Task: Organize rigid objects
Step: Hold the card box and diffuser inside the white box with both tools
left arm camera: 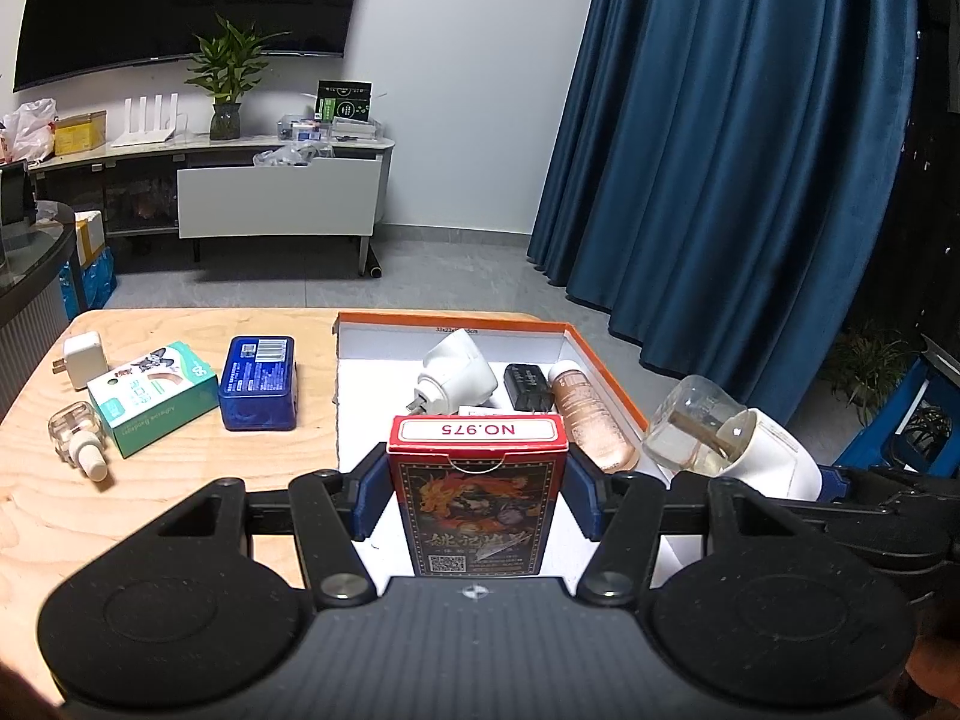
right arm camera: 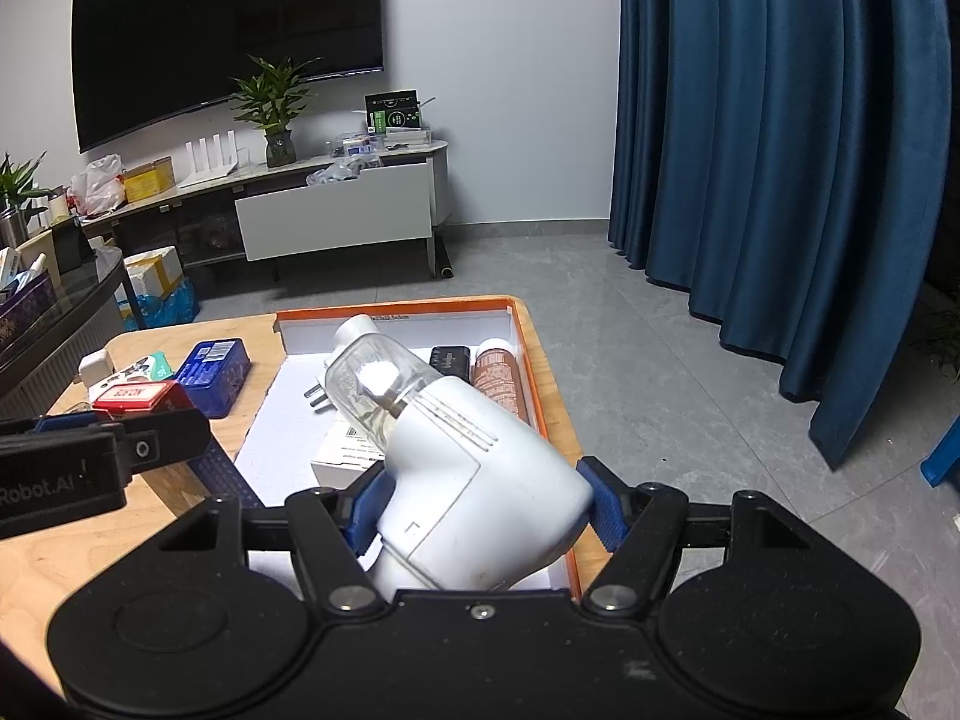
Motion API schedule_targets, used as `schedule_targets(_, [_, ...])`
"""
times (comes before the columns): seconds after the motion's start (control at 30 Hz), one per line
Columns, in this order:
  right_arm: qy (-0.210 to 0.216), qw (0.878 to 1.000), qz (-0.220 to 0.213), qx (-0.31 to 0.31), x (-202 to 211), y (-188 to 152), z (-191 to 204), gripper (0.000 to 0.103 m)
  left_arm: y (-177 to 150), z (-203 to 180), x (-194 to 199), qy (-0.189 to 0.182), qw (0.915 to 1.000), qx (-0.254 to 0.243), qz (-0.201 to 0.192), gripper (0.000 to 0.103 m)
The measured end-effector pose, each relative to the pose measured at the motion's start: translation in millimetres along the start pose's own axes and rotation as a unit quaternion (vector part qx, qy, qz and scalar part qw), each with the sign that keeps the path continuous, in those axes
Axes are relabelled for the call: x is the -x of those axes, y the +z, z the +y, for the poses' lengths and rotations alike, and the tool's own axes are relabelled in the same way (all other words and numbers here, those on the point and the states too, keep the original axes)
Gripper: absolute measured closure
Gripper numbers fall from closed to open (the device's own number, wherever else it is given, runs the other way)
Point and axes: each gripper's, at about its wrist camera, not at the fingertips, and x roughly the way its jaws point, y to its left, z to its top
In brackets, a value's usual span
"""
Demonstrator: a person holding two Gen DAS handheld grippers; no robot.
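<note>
Both grippers grasp things over the orange-rimmed box (left arm camera: 606, 360) at the tabletop's right edge: left gripper (left arm camera: 477, 492) a card pack (left arm camera: 477, 498), right gripper (right arm camera: 480, 504) a white plug-in vaporizer (right arm camera: 474, 480).

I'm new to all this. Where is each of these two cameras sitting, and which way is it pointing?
Left wrist view: sits on the left gripper, looking forward and down over the wooden table; its two fingers clamp a red card box.
Right wrist view: sits on the right gripper, facing the same way; its fingers clamp a white plug-in device with a clear bottle.
Shared: the orange-rimmed tray, the blue tin, and each other's gripper.
</note>
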Motion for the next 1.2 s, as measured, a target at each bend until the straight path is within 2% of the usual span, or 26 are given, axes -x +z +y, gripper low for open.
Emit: schedule_targets(1.2, [-0.001, 1.000, 0.004, -0.003, -4.2, 1.7, -2.2, 0.023, -2.5, -2.2, 0.0, -0.003, 1.0000, -0.003, 0.002, 0.044])
